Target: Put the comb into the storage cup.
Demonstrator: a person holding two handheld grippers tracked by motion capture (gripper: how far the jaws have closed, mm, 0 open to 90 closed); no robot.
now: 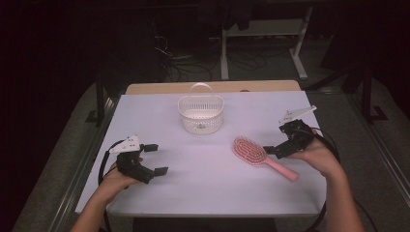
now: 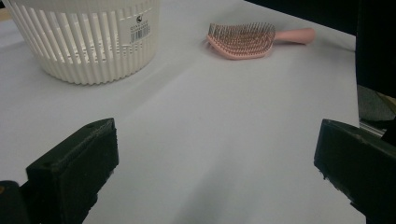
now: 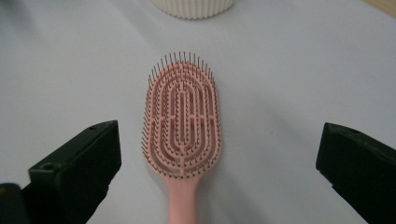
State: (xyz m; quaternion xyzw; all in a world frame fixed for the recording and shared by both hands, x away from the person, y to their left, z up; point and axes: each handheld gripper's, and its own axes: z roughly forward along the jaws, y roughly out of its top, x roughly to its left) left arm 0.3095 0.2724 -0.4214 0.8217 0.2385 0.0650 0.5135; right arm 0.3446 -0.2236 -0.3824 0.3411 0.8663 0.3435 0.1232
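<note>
A pink hairbrush [image 1: 261,157] lies bristles up on the white table, right of centre, with its handle pointing toward the front right. My right gripper [image 1: 276,139] hovers open just behind the handle, looking along the brush [image 3: 183,119], whose head lies between the two black jaws. A white slotted basket [image 1: 200,113] with a hoop handle stands at the middle back and looks empty. My left gripper [image 1: 154,158] is open over the front left of the table, holding nothing. In its own view the basket [image 2: 88,42] and the brush [image 2: 243,39] lie far ahead.
The white table top [image 1: 203,188] has bare room in the middle and front. A wooden edge [image 1: 145,88] shows behind it. Beyond are a dark floor, cables and white desk legs [image 1: 225,53]. The basket's lower wall [image 3: 194,7] shows at the top of the right gripper view.
</note>
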